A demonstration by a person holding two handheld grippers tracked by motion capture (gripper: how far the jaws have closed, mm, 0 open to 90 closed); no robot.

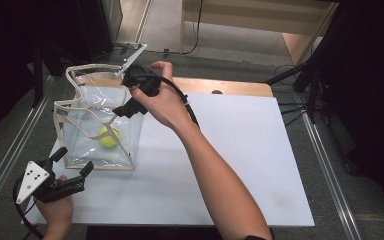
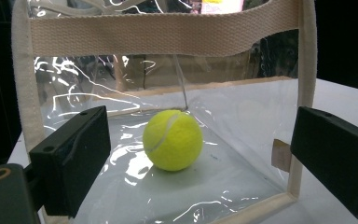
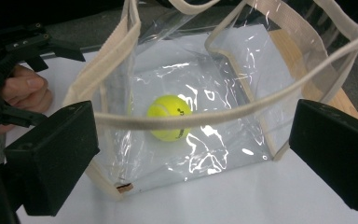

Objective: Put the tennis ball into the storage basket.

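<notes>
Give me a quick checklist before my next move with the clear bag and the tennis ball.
1. Tennis ball inside the clear bag, on its floor: ok.
2. Bag upright on the white table, mouth open: ok.
3. Right gripper open, nothing between its jaws: ok.
4. Left gripper open, clear of the bag: ok.
5. Handles clear of the bag's mouth: not ok, a strap crosses it.

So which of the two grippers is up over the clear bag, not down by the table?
The right gripper: it hangs open above the clear bag holding the tennis ball. The left gripper sits low at the bag's near corner.
</notes>
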